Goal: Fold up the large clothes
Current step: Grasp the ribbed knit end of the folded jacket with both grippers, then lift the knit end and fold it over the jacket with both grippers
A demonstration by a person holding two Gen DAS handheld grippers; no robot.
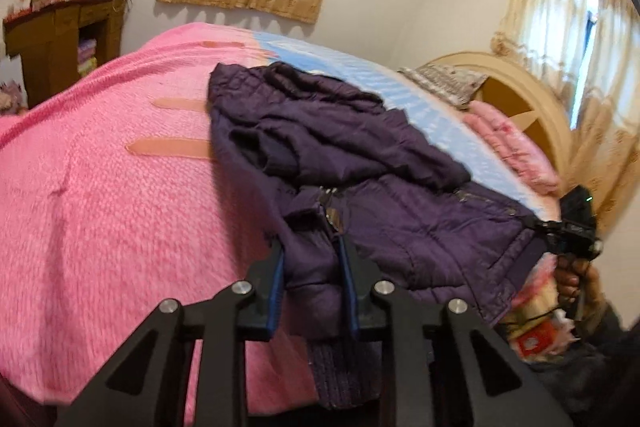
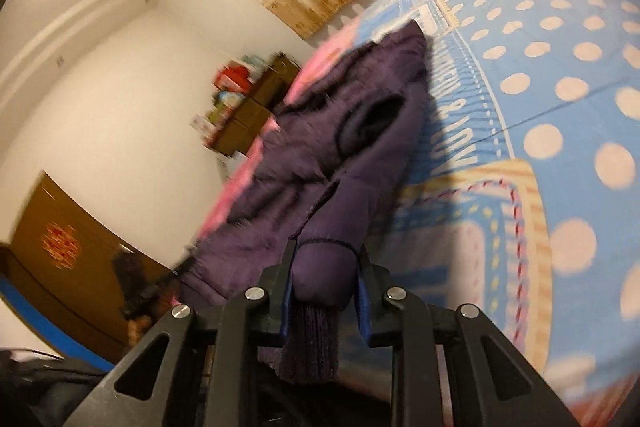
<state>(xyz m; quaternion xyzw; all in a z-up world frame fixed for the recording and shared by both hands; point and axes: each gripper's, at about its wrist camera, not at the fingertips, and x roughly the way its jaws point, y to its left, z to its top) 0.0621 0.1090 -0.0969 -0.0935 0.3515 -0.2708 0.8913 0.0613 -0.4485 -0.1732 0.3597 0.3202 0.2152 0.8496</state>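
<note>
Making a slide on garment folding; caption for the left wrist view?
Left gripper clamps the purple jacket's hem on a pink bedspread.

A dark purple quilted jacket [image 1: 360, 155] lies crumpled across a bed, over the seam between pink blanket and blue dotted cover. Its ribbed knit hem hangs at the near edge, bunched and lifted at two corners.
</note>
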